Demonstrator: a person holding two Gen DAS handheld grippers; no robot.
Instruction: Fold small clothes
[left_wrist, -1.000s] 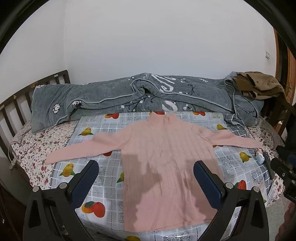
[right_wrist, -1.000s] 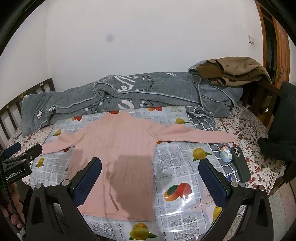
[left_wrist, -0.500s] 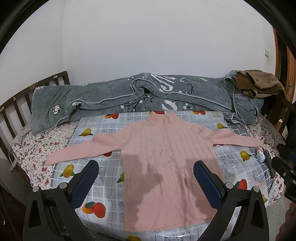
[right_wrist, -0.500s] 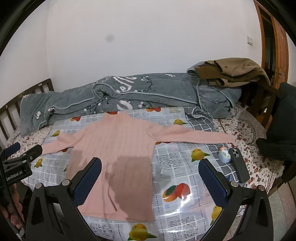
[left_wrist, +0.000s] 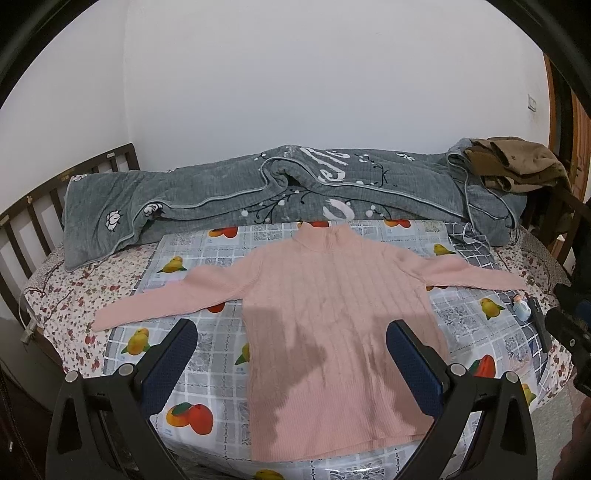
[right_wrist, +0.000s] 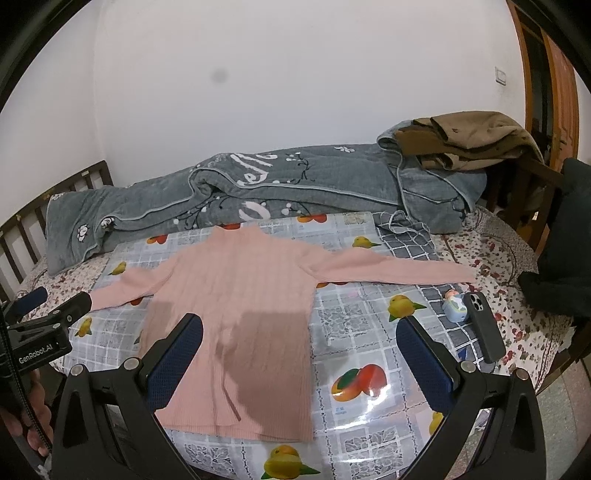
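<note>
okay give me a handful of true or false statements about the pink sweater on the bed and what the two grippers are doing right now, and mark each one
1. The pink sweater lies flat with both sleeves spread out. True.
2. The left gripper is clamped on the sweater's hem. False: its jaws are wide open and hold nothing.
3. A dark phone lies on the bed past the sweater's right-hand sleeve. True.
4. The right gripper holds a sleeve. False: its jaws are open and empty, above the bed.
5. The grey quilt covers the sweater. False: it is bunched along the wall, behind the collar.
</note>
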